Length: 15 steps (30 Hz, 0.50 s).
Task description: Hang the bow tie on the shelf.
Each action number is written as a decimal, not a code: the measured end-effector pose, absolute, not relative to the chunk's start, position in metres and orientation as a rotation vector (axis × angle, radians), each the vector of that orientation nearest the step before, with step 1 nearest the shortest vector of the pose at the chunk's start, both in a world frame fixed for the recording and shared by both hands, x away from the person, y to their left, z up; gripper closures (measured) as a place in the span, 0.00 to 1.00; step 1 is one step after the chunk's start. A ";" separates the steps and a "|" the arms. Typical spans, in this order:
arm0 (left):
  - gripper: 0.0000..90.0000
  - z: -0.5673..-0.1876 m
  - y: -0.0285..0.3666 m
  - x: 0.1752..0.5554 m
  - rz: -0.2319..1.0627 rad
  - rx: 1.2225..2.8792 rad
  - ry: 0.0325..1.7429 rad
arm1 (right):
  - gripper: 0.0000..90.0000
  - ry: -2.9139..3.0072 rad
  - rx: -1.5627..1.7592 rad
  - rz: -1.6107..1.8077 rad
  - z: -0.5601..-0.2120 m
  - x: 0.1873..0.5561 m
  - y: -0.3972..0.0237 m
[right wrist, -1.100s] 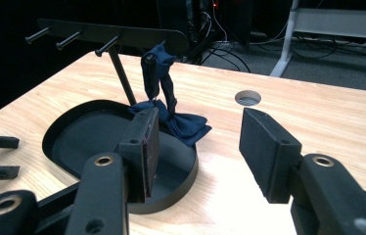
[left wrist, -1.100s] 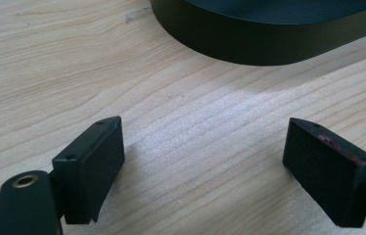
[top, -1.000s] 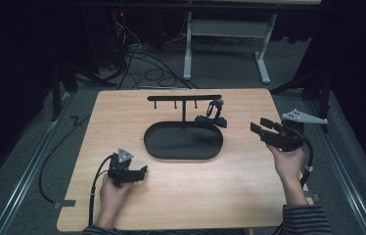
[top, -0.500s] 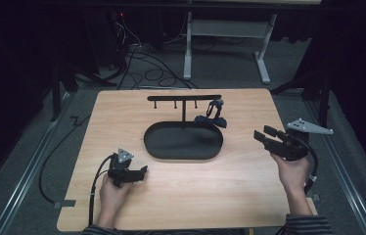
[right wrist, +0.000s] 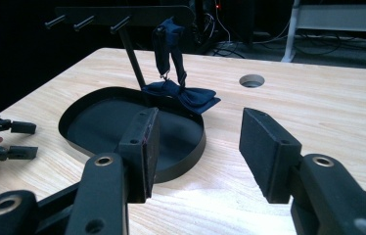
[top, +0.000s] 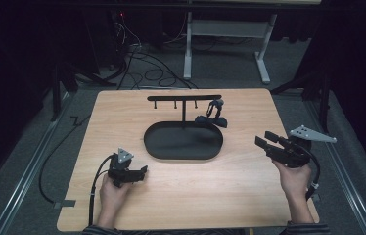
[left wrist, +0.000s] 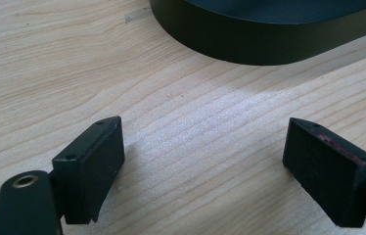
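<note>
Hanging from the right end of the black rack's (top: 183, 98) top bar, the dark blue bow tie (top: 212, 118) drapes onto the rim of the oval black tray (top: 183, 142), which sits at the middle of the bench (top: 181, 196). The right hand-held gripper (top: 267, 139) hovers near the bench's right edge, jaws wide apart and empty, pointing toward the tray. The left hand-held gripper (top: 142, 171) rests near the front left corner, jaws wide, nothing between them.
</note>
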State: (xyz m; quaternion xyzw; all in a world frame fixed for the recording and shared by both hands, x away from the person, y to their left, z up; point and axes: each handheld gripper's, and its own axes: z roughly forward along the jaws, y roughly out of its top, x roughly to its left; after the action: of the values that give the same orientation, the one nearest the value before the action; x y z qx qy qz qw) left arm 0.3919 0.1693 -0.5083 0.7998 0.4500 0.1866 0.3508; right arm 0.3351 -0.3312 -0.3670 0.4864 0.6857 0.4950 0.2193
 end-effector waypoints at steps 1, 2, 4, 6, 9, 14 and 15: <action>0.18 -0.508 0.169 0.392 0.484 2.071 1.165 | 0.57 1.895 1.348 1.373 -0.368 0.334 -0.331; 0.18 -0.508 0.169 0.392 0.484 2.071 1.165 | 0.57 1.894 1.347 1.376 -0.369 0.334 -0.332; 0.18 -0.508 0.169 0.392 0.484 2.071 1.165 | 0.57 1.890 1.355 1.380 -0.372 0.333 -0.332; 0.18 -0.508 0.169 0.392 0.483 2.071 1.165 | 0.57 1.886 1.360 1.392 -0.375 0.332 -0.333; 0.18 -0.508 0.169 0.392 0.483 2.071 1.165 | 0.57 1.888 1.368 1.394 -0.380 0.331 -0.334; 0.18 -0.508 0.169 0.392 0.484 2.072 1.165 | 0.57 1.887 1.387 1.409 -0.389 0.331 -0.335; 0.18 -0.508 0.169 0.392 0.484 2.071 1.165 | 0.57 1.887 1.392 1.413 -0.391 0.331 -0.335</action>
State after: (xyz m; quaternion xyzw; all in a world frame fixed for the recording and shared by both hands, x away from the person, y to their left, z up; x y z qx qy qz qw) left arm 0.3920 0.1693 -0.5083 0.7999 0.4498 0.1868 0.3506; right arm 0.3308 -0.3348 -0.3910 0.4981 0.6753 0.5056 0.2004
